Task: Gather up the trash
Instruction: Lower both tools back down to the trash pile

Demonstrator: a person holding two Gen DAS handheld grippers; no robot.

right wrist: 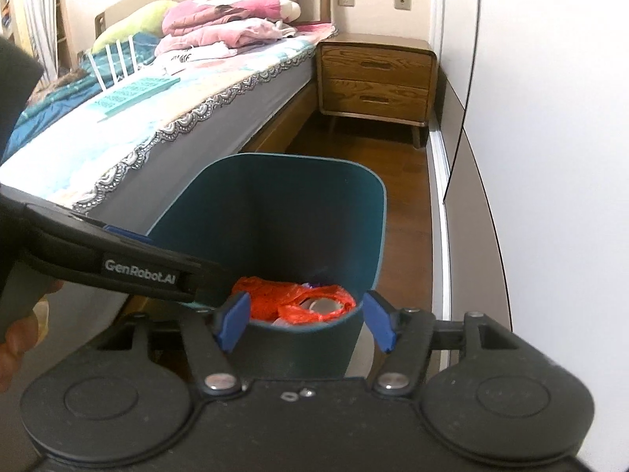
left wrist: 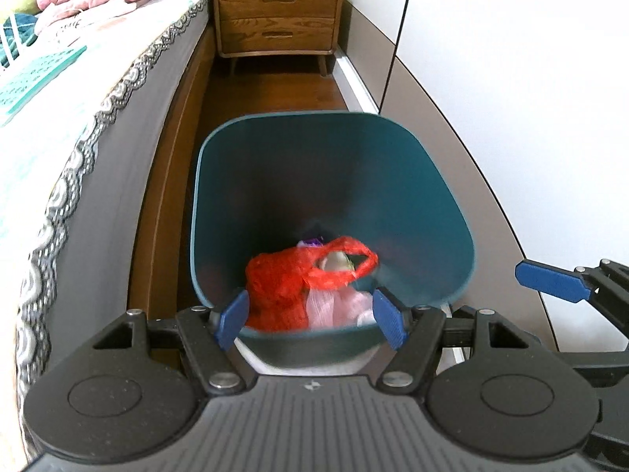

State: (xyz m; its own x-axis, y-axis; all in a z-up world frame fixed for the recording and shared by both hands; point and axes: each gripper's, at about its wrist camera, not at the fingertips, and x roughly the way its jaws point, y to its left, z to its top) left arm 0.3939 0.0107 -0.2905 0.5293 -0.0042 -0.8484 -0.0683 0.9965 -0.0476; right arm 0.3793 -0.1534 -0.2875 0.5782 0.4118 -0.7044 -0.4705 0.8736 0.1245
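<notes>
A wood floor (left wrist: 271, 90) runs beside the bed (right wrist: 220, 90). The red bag (left wrist: 283, 287) lies in the teal bin (left wrist: 412, 181), at 12 o'clock from both grippers' spread, empty fingers (left wrist: 235, 318).

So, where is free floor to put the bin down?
Bare wooden floor lies between the teal bin and the nightstand, bordered by the bed and the white wardrobe. It is crowded inside the bin, around the red bag.
</notes>
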